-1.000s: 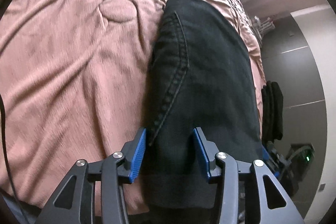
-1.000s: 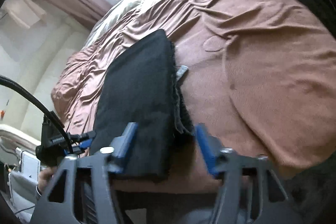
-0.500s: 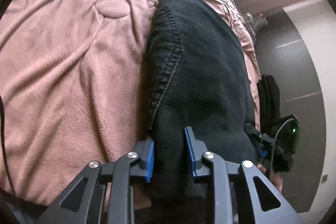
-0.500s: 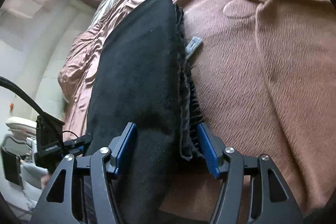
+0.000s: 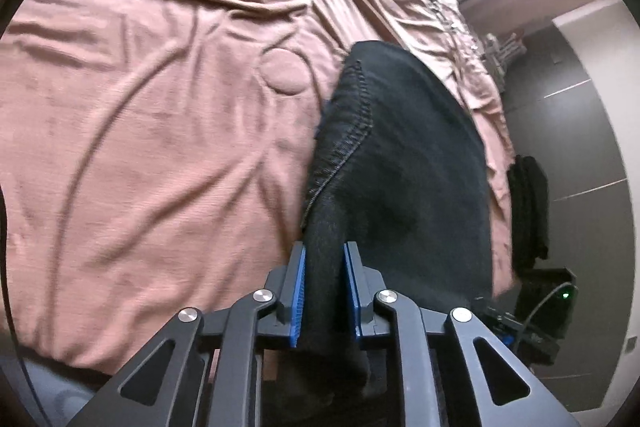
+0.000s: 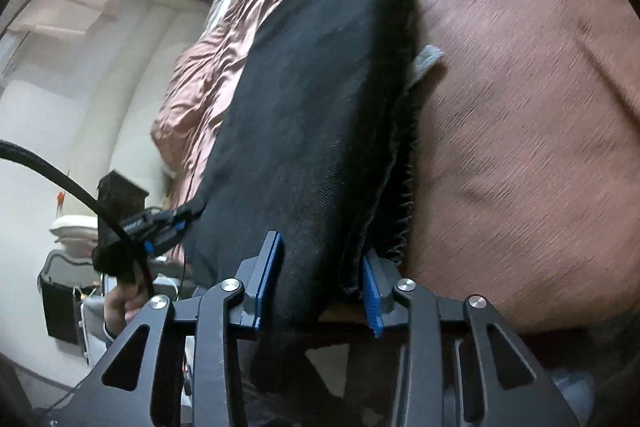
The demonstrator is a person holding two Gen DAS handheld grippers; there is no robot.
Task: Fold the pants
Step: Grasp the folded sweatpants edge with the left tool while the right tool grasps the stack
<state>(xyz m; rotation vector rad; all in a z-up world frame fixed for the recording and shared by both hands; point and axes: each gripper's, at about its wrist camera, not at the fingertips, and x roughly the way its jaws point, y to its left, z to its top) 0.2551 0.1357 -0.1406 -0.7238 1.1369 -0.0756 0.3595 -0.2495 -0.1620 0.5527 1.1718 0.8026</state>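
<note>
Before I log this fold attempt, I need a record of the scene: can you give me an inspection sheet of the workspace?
Surface: bed under a wrinkled pink-brown bedspread.
Job's things: black pants lying lengthwise near the bed's edge, near end gripped.
Clutter: small grey tag poking out beside the pants.
Grippers: left gripper shut on a bunched fold of pants; right gripper wider, pants edge between its blue pads.
Cables: black cable running to the left gripper.
Surroundings: bright window, dark wall panels, dark garment hanging off the bed's side.
</note>
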